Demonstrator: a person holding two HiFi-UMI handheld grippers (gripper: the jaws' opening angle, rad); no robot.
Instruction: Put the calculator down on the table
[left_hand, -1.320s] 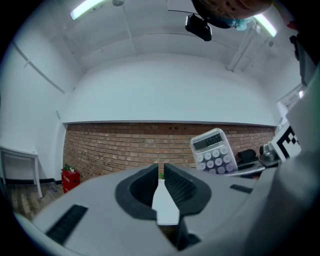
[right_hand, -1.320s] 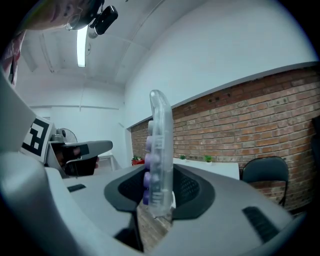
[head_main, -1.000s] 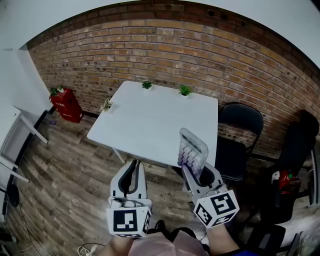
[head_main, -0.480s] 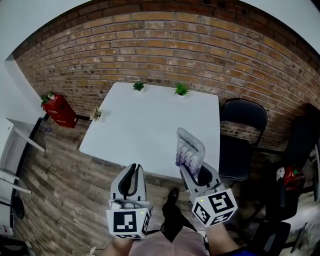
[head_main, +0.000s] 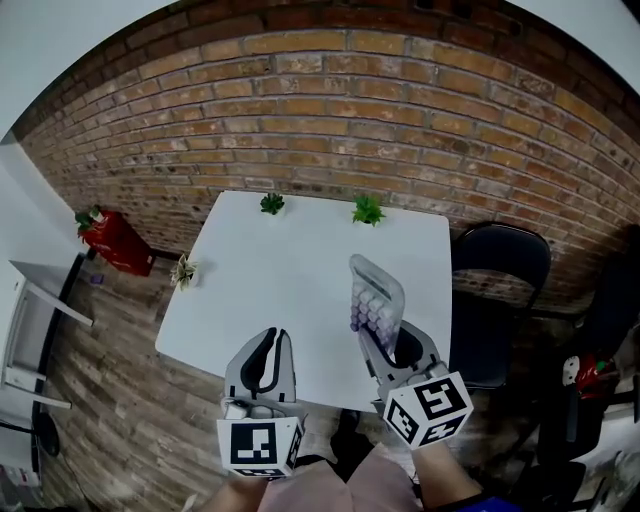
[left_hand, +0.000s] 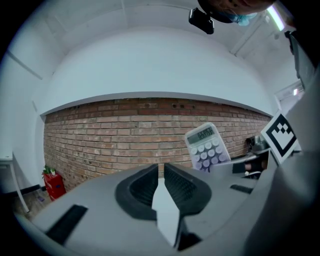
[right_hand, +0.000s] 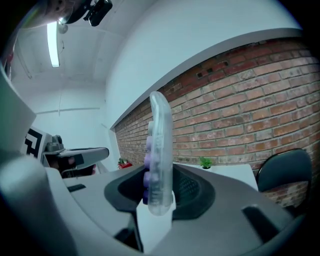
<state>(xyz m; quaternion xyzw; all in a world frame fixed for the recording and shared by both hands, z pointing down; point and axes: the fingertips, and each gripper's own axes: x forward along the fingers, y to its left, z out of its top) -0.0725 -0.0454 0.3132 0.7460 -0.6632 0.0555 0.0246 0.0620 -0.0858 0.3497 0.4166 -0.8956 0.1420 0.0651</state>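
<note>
- I see a brick wall (head_main: 330, 100) across the back.
- A small green plant (head_main: 272, 203) and a second green plant (head_main: 368, 210) stand near its foot.
- A paler plant (head_main: 183, 270) sits further left.
- A red box (head_main: 115, 240) rests on the wood floor (head_main: 120, 400) by the wall.
- A black chair (head_main: 500, 270) stands on my right.

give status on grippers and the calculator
Right gripper shut on calculator, upright, not yet on table. Left gripper shut, empty. Two small plants at far edge.
</note>
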